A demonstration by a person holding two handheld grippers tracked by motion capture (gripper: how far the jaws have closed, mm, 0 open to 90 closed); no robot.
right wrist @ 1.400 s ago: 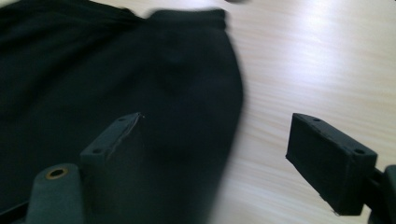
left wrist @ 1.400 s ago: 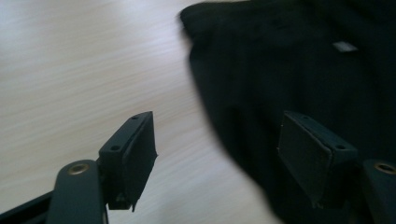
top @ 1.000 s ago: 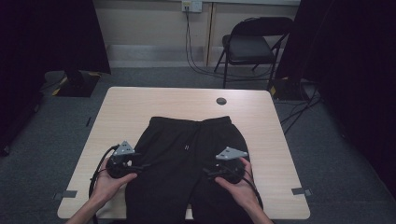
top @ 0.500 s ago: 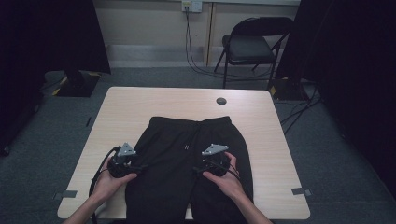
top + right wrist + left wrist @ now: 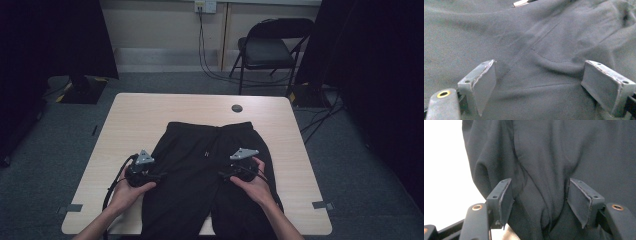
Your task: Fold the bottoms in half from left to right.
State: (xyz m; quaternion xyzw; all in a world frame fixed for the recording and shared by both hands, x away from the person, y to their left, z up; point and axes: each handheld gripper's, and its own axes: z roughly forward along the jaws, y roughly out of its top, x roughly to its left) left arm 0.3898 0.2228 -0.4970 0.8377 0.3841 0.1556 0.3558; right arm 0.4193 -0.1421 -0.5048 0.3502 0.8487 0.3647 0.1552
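Observation:
Black trousers [image 5: 200, 165] lie flat on the light wooden table [image 5: 135, 120], waistband at the far side and legs running toward me. My left gripper [image 5: 156, 176] sits at the left edge of the left leg. In the left gripper view it [image 5: 539, 182] is open, with a raised fold of the black cloth [image 5: 544, 157] between the jaws and bare table to the left. My right gripper [image 5: 223, 174] hovers over the right leg and points left. In the right gripper view it [image 5: 540, 63] is wide open just above smooth cloth [image 5: 529, 37] crossed by a seam.
A small round black disc [image 5: 237, 108] lies on the table beyond the waistband. A black folding chair [image 5: 270, 50] stands behind the table. The left gripper's cable [image 5: 111, 189] loops off the near left table edge. Bare wood flanks the trousers on both sides.
My right gripper has moved left, from the trousers' right edge to over the right leg. The left gripper has hardly moved.

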